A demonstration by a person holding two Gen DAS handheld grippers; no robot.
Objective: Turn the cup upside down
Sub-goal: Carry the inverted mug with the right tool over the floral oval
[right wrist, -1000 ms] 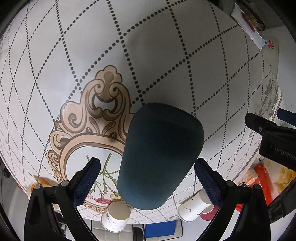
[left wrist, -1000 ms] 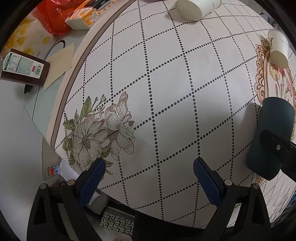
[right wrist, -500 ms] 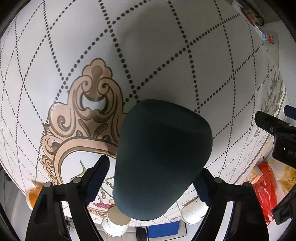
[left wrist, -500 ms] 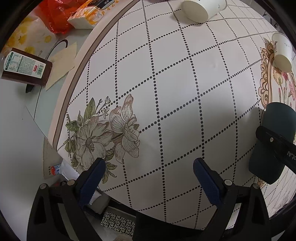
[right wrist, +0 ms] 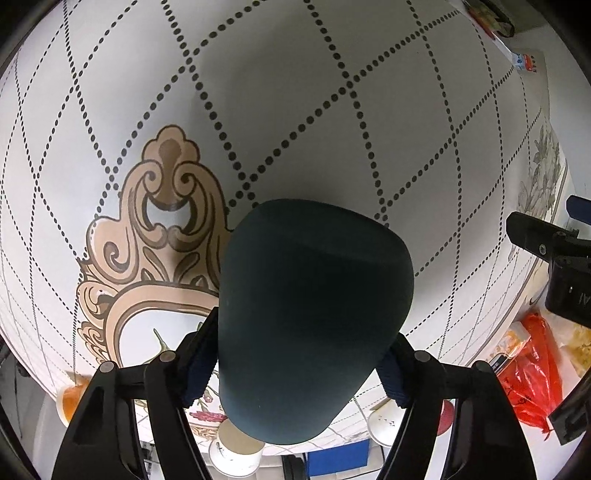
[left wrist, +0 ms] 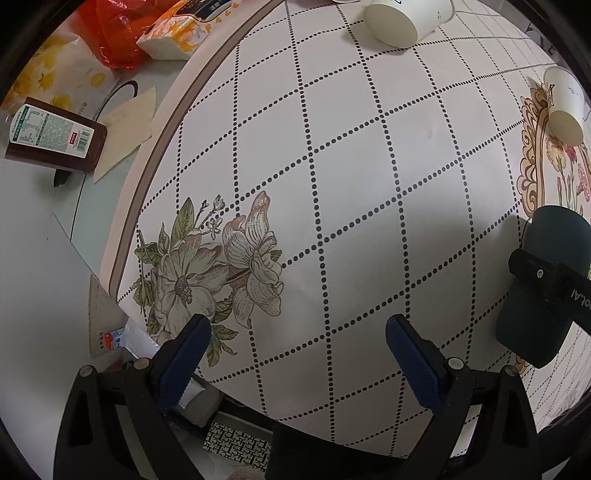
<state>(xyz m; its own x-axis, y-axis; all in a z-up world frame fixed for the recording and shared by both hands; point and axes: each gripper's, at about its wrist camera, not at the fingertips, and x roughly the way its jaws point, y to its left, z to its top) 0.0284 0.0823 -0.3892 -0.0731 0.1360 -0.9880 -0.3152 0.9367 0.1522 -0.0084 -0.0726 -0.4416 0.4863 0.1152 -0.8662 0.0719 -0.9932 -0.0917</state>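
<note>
Hovering above the patterned worktop [left wrist: 369, 184], the left tool [left wrist: 295, 347] stands wide with nothing between its fingers. Off to its right lies the dark cup [left wrist: 543, 284], crossed by the black body of the right tool [left wrist: 546, 280]. Ahead of the left tool are two white paper cups [left wrist: 402, 18], one far forward and the other [left wrist: 563, 107] forward and to the right; a brown box [left wrist: 51, 136] and a red bag [left wrist: 118, 33] sit forward-left, off the cloth.

From the right wrist, the right tool [right wrist: 295, 354] has its blue pads [right wrist: 197, 354] pressed against both flanks of the one dark cup [right wrist: 310, 314], which fills the space between the fingers. Two paper cups [right wrist: 236, 450] show behind it, beneath the tool.

This looks like the grasp step, just completed. Next the cup probably needs lifting off the cloth, then a wrist roll to turn it over before setting it down.
</note>
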